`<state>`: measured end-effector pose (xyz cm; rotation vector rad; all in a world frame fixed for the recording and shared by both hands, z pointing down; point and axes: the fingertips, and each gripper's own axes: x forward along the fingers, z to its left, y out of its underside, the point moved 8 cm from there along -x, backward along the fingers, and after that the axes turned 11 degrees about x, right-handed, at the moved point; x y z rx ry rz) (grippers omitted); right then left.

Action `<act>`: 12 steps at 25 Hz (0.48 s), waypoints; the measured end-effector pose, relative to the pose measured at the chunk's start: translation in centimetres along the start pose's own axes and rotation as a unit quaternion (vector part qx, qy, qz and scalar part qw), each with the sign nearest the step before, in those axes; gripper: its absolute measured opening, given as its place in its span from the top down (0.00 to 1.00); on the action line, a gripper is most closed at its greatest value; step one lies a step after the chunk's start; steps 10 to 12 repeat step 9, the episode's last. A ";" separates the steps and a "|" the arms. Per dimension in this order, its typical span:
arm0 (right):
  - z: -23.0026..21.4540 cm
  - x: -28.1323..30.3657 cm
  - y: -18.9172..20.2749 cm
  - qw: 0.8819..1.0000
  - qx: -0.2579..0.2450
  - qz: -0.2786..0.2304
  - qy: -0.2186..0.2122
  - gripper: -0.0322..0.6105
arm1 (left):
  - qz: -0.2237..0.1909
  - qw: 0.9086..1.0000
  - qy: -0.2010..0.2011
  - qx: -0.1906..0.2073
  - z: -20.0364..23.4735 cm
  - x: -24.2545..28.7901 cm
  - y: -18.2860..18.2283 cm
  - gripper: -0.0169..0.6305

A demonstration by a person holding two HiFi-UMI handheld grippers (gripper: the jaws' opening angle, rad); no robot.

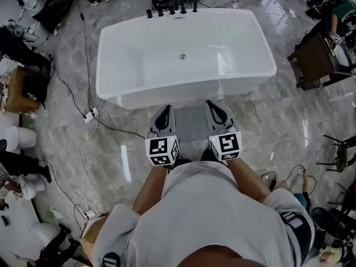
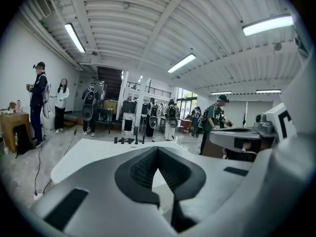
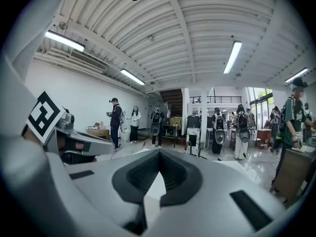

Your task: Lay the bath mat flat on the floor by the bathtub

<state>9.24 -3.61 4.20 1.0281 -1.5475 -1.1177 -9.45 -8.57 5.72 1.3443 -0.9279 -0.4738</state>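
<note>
A white freestanding bathtub (image 1: 186, 57) fills the upper middle of the head view. A grey bath mat (image 1: 192, 125) lies on the marble floor against the tub's near side. It shows as a flat rectangle between my two grippers. My left gripper (image 1: 164, 110) hovers over the mat's left edge and my right gripper (image 1: 213, 104) over its right edge. Both point toward the tub. In the left gripper view the left gripper (image 2: 157, 150) has its jaws shut with nothing between them. The right gripper (image 3: 159, 153) is shut and empty too. The tub's rim (image 2: 94, 152) lies just ahead.
Black faucet fittings (image 1: 171, 9) stand at the tub's far rim. Cables and a power strip (image 1: 89, 115) trail over the floor at left, more cable (image 1: 278, 144) at right. A brown table (image 1: 314, 60) and a chair (image 1: 340, 152) stand at right. Several people stand around the room.
</note>
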 end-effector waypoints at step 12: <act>-4.9 1.2 -4.8 0.996 -0.018 -0.079 0.028 0.94 | -0.085 0.996 0.001 0.039 -1.3 4.4 -5.7 0.96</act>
